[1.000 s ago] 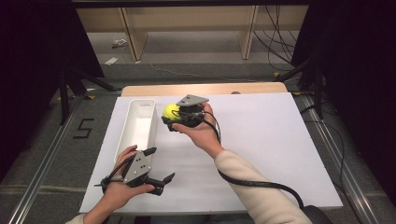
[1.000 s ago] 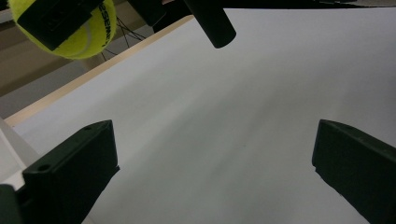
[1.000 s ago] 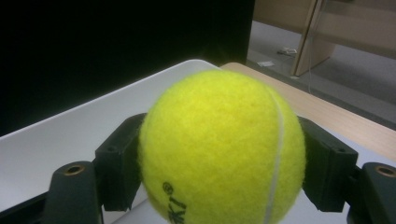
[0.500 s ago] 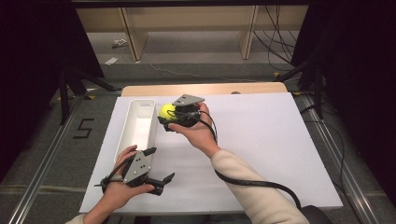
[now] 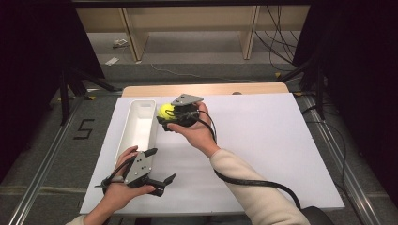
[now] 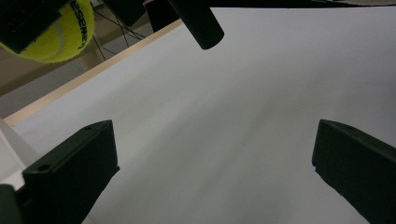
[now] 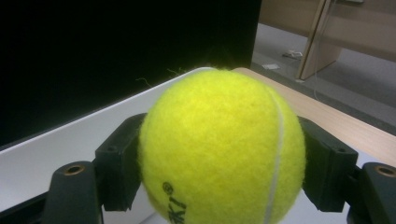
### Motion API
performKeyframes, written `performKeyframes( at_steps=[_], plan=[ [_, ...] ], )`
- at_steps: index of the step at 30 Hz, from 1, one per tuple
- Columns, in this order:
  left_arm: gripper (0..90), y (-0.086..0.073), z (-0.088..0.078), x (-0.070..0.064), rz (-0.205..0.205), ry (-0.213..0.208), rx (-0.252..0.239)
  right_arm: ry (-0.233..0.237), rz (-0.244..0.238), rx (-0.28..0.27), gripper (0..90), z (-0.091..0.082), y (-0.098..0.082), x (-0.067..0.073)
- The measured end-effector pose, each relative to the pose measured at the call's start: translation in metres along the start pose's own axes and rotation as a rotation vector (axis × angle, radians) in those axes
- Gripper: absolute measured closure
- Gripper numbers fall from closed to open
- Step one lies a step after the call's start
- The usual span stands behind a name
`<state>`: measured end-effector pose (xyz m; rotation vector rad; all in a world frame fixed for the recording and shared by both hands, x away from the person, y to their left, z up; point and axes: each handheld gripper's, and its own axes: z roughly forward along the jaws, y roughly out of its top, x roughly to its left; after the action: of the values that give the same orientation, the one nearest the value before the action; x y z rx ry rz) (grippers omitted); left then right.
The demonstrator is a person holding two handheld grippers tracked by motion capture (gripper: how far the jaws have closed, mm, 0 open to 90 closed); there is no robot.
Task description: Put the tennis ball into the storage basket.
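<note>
Yellow felt tennis ball (image 5: pixel 165 111) sits clamped between the right gripper (image 5: pixel 174 115) jaws, held above the table just right of the long white plastic bin (image 5: pixel 139 136). Left gripper (image 5: pixel 151 180) rests near, jaws wide apart, nothing between them.

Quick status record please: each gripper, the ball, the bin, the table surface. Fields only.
right gripper: shut on the tennis ball, held above the table beside the bin's far end
tennis ball: yellow, clamped between both jaws
left gripper: open, nothing between its jaws, low near the table's front edge
white bin: long, narrow, on the table's left part; looks empty
white table sheet: bare to the right of the hands
</note>
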<state>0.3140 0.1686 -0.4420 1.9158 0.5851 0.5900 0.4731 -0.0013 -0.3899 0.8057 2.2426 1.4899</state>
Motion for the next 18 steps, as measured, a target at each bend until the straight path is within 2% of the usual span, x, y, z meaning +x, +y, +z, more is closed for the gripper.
performKeyframes(
  at_steps=[18],
  plan=[
    [0.0,-0.0001,0.0001,0.0002,0.005,-0.001,0.001,0.005,-0.003,0.006,26.8,0.005,0.0037,0.0015]
  ],
)
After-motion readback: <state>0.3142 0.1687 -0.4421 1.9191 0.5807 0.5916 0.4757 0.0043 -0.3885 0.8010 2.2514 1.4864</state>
